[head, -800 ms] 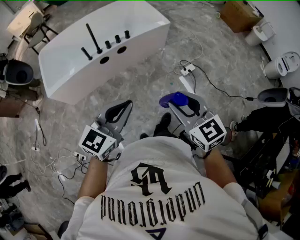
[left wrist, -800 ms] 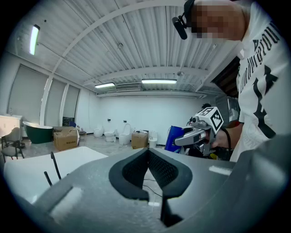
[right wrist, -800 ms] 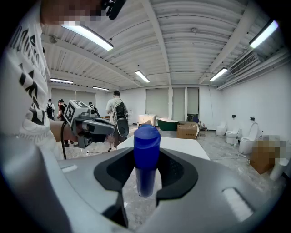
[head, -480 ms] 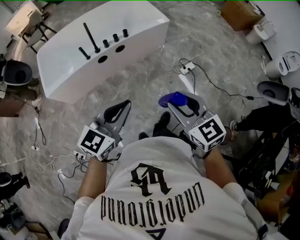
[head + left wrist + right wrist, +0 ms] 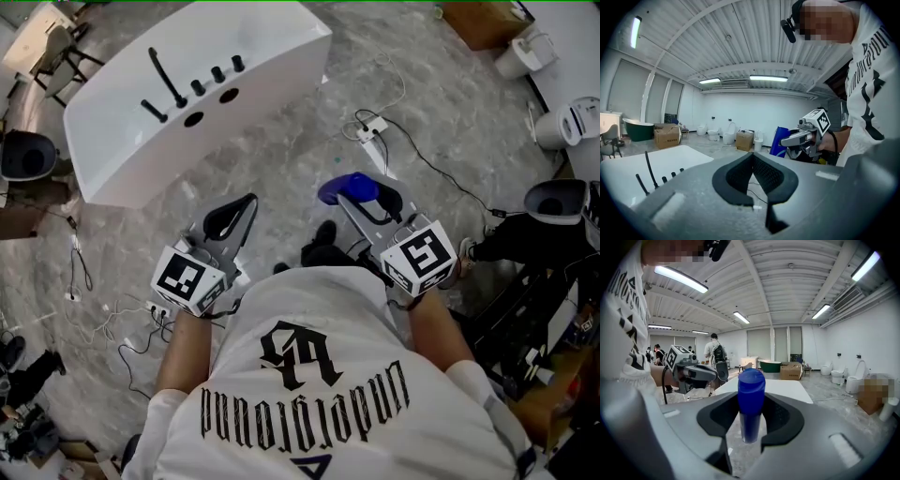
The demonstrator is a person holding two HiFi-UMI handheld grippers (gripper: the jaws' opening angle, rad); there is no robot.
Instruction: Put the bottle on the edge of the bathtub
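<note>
Now: bottle inbound, tub ahead

R gripper (image 5: 367, 199) clamped on blue bottle (image 5: 751, 404), mid-air, well short of bathtub (image 5: 272, 66). L gripper (image 5: 234, 217) closed, empty. Best bet: keep it upright, land base flat on rim, clear of taps (image 5: 187, 84). Head view: gripper covers most of bottle; tub's far edge cut off.

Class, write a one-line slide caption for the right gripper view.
Right gripper jaws clamp an upright blue bottle, with the white bathtub ahead.
</note>
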